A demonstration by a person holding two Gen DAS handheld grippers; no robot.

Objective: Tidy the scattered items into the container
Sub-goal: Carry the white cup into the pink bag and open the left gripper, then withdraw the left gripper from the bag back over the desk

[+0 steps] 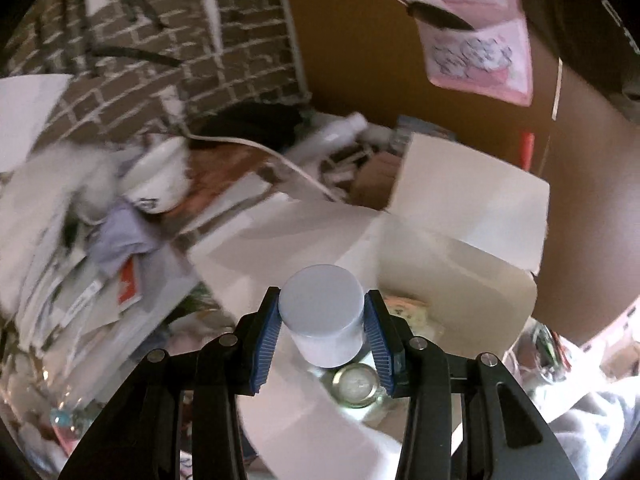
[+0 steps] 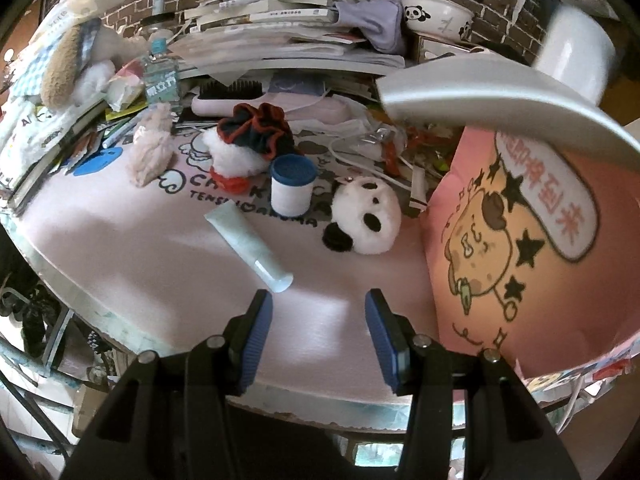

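Above the open box [image 1: 460,264], the left gripper [image 1: 322,320] holds a white jar [image 1: 324,316] by its smooth, stiff sides, likely slippery. The right gripper [image 2: 318,320] hangs wide open near the bench's front edge.

A white jar [image 1: 323,320] with a pale lid sits clamped in the left tool [image 1: 324,336], above the open white box [image 1: 472,268]. On the pink tabletop [image 2: 160,248] lie a blue-lidded jar [image 2: 292,190] upright, a pale tube [image 2: 248,246] on its side, and a panda plush [image 2: 366,216].
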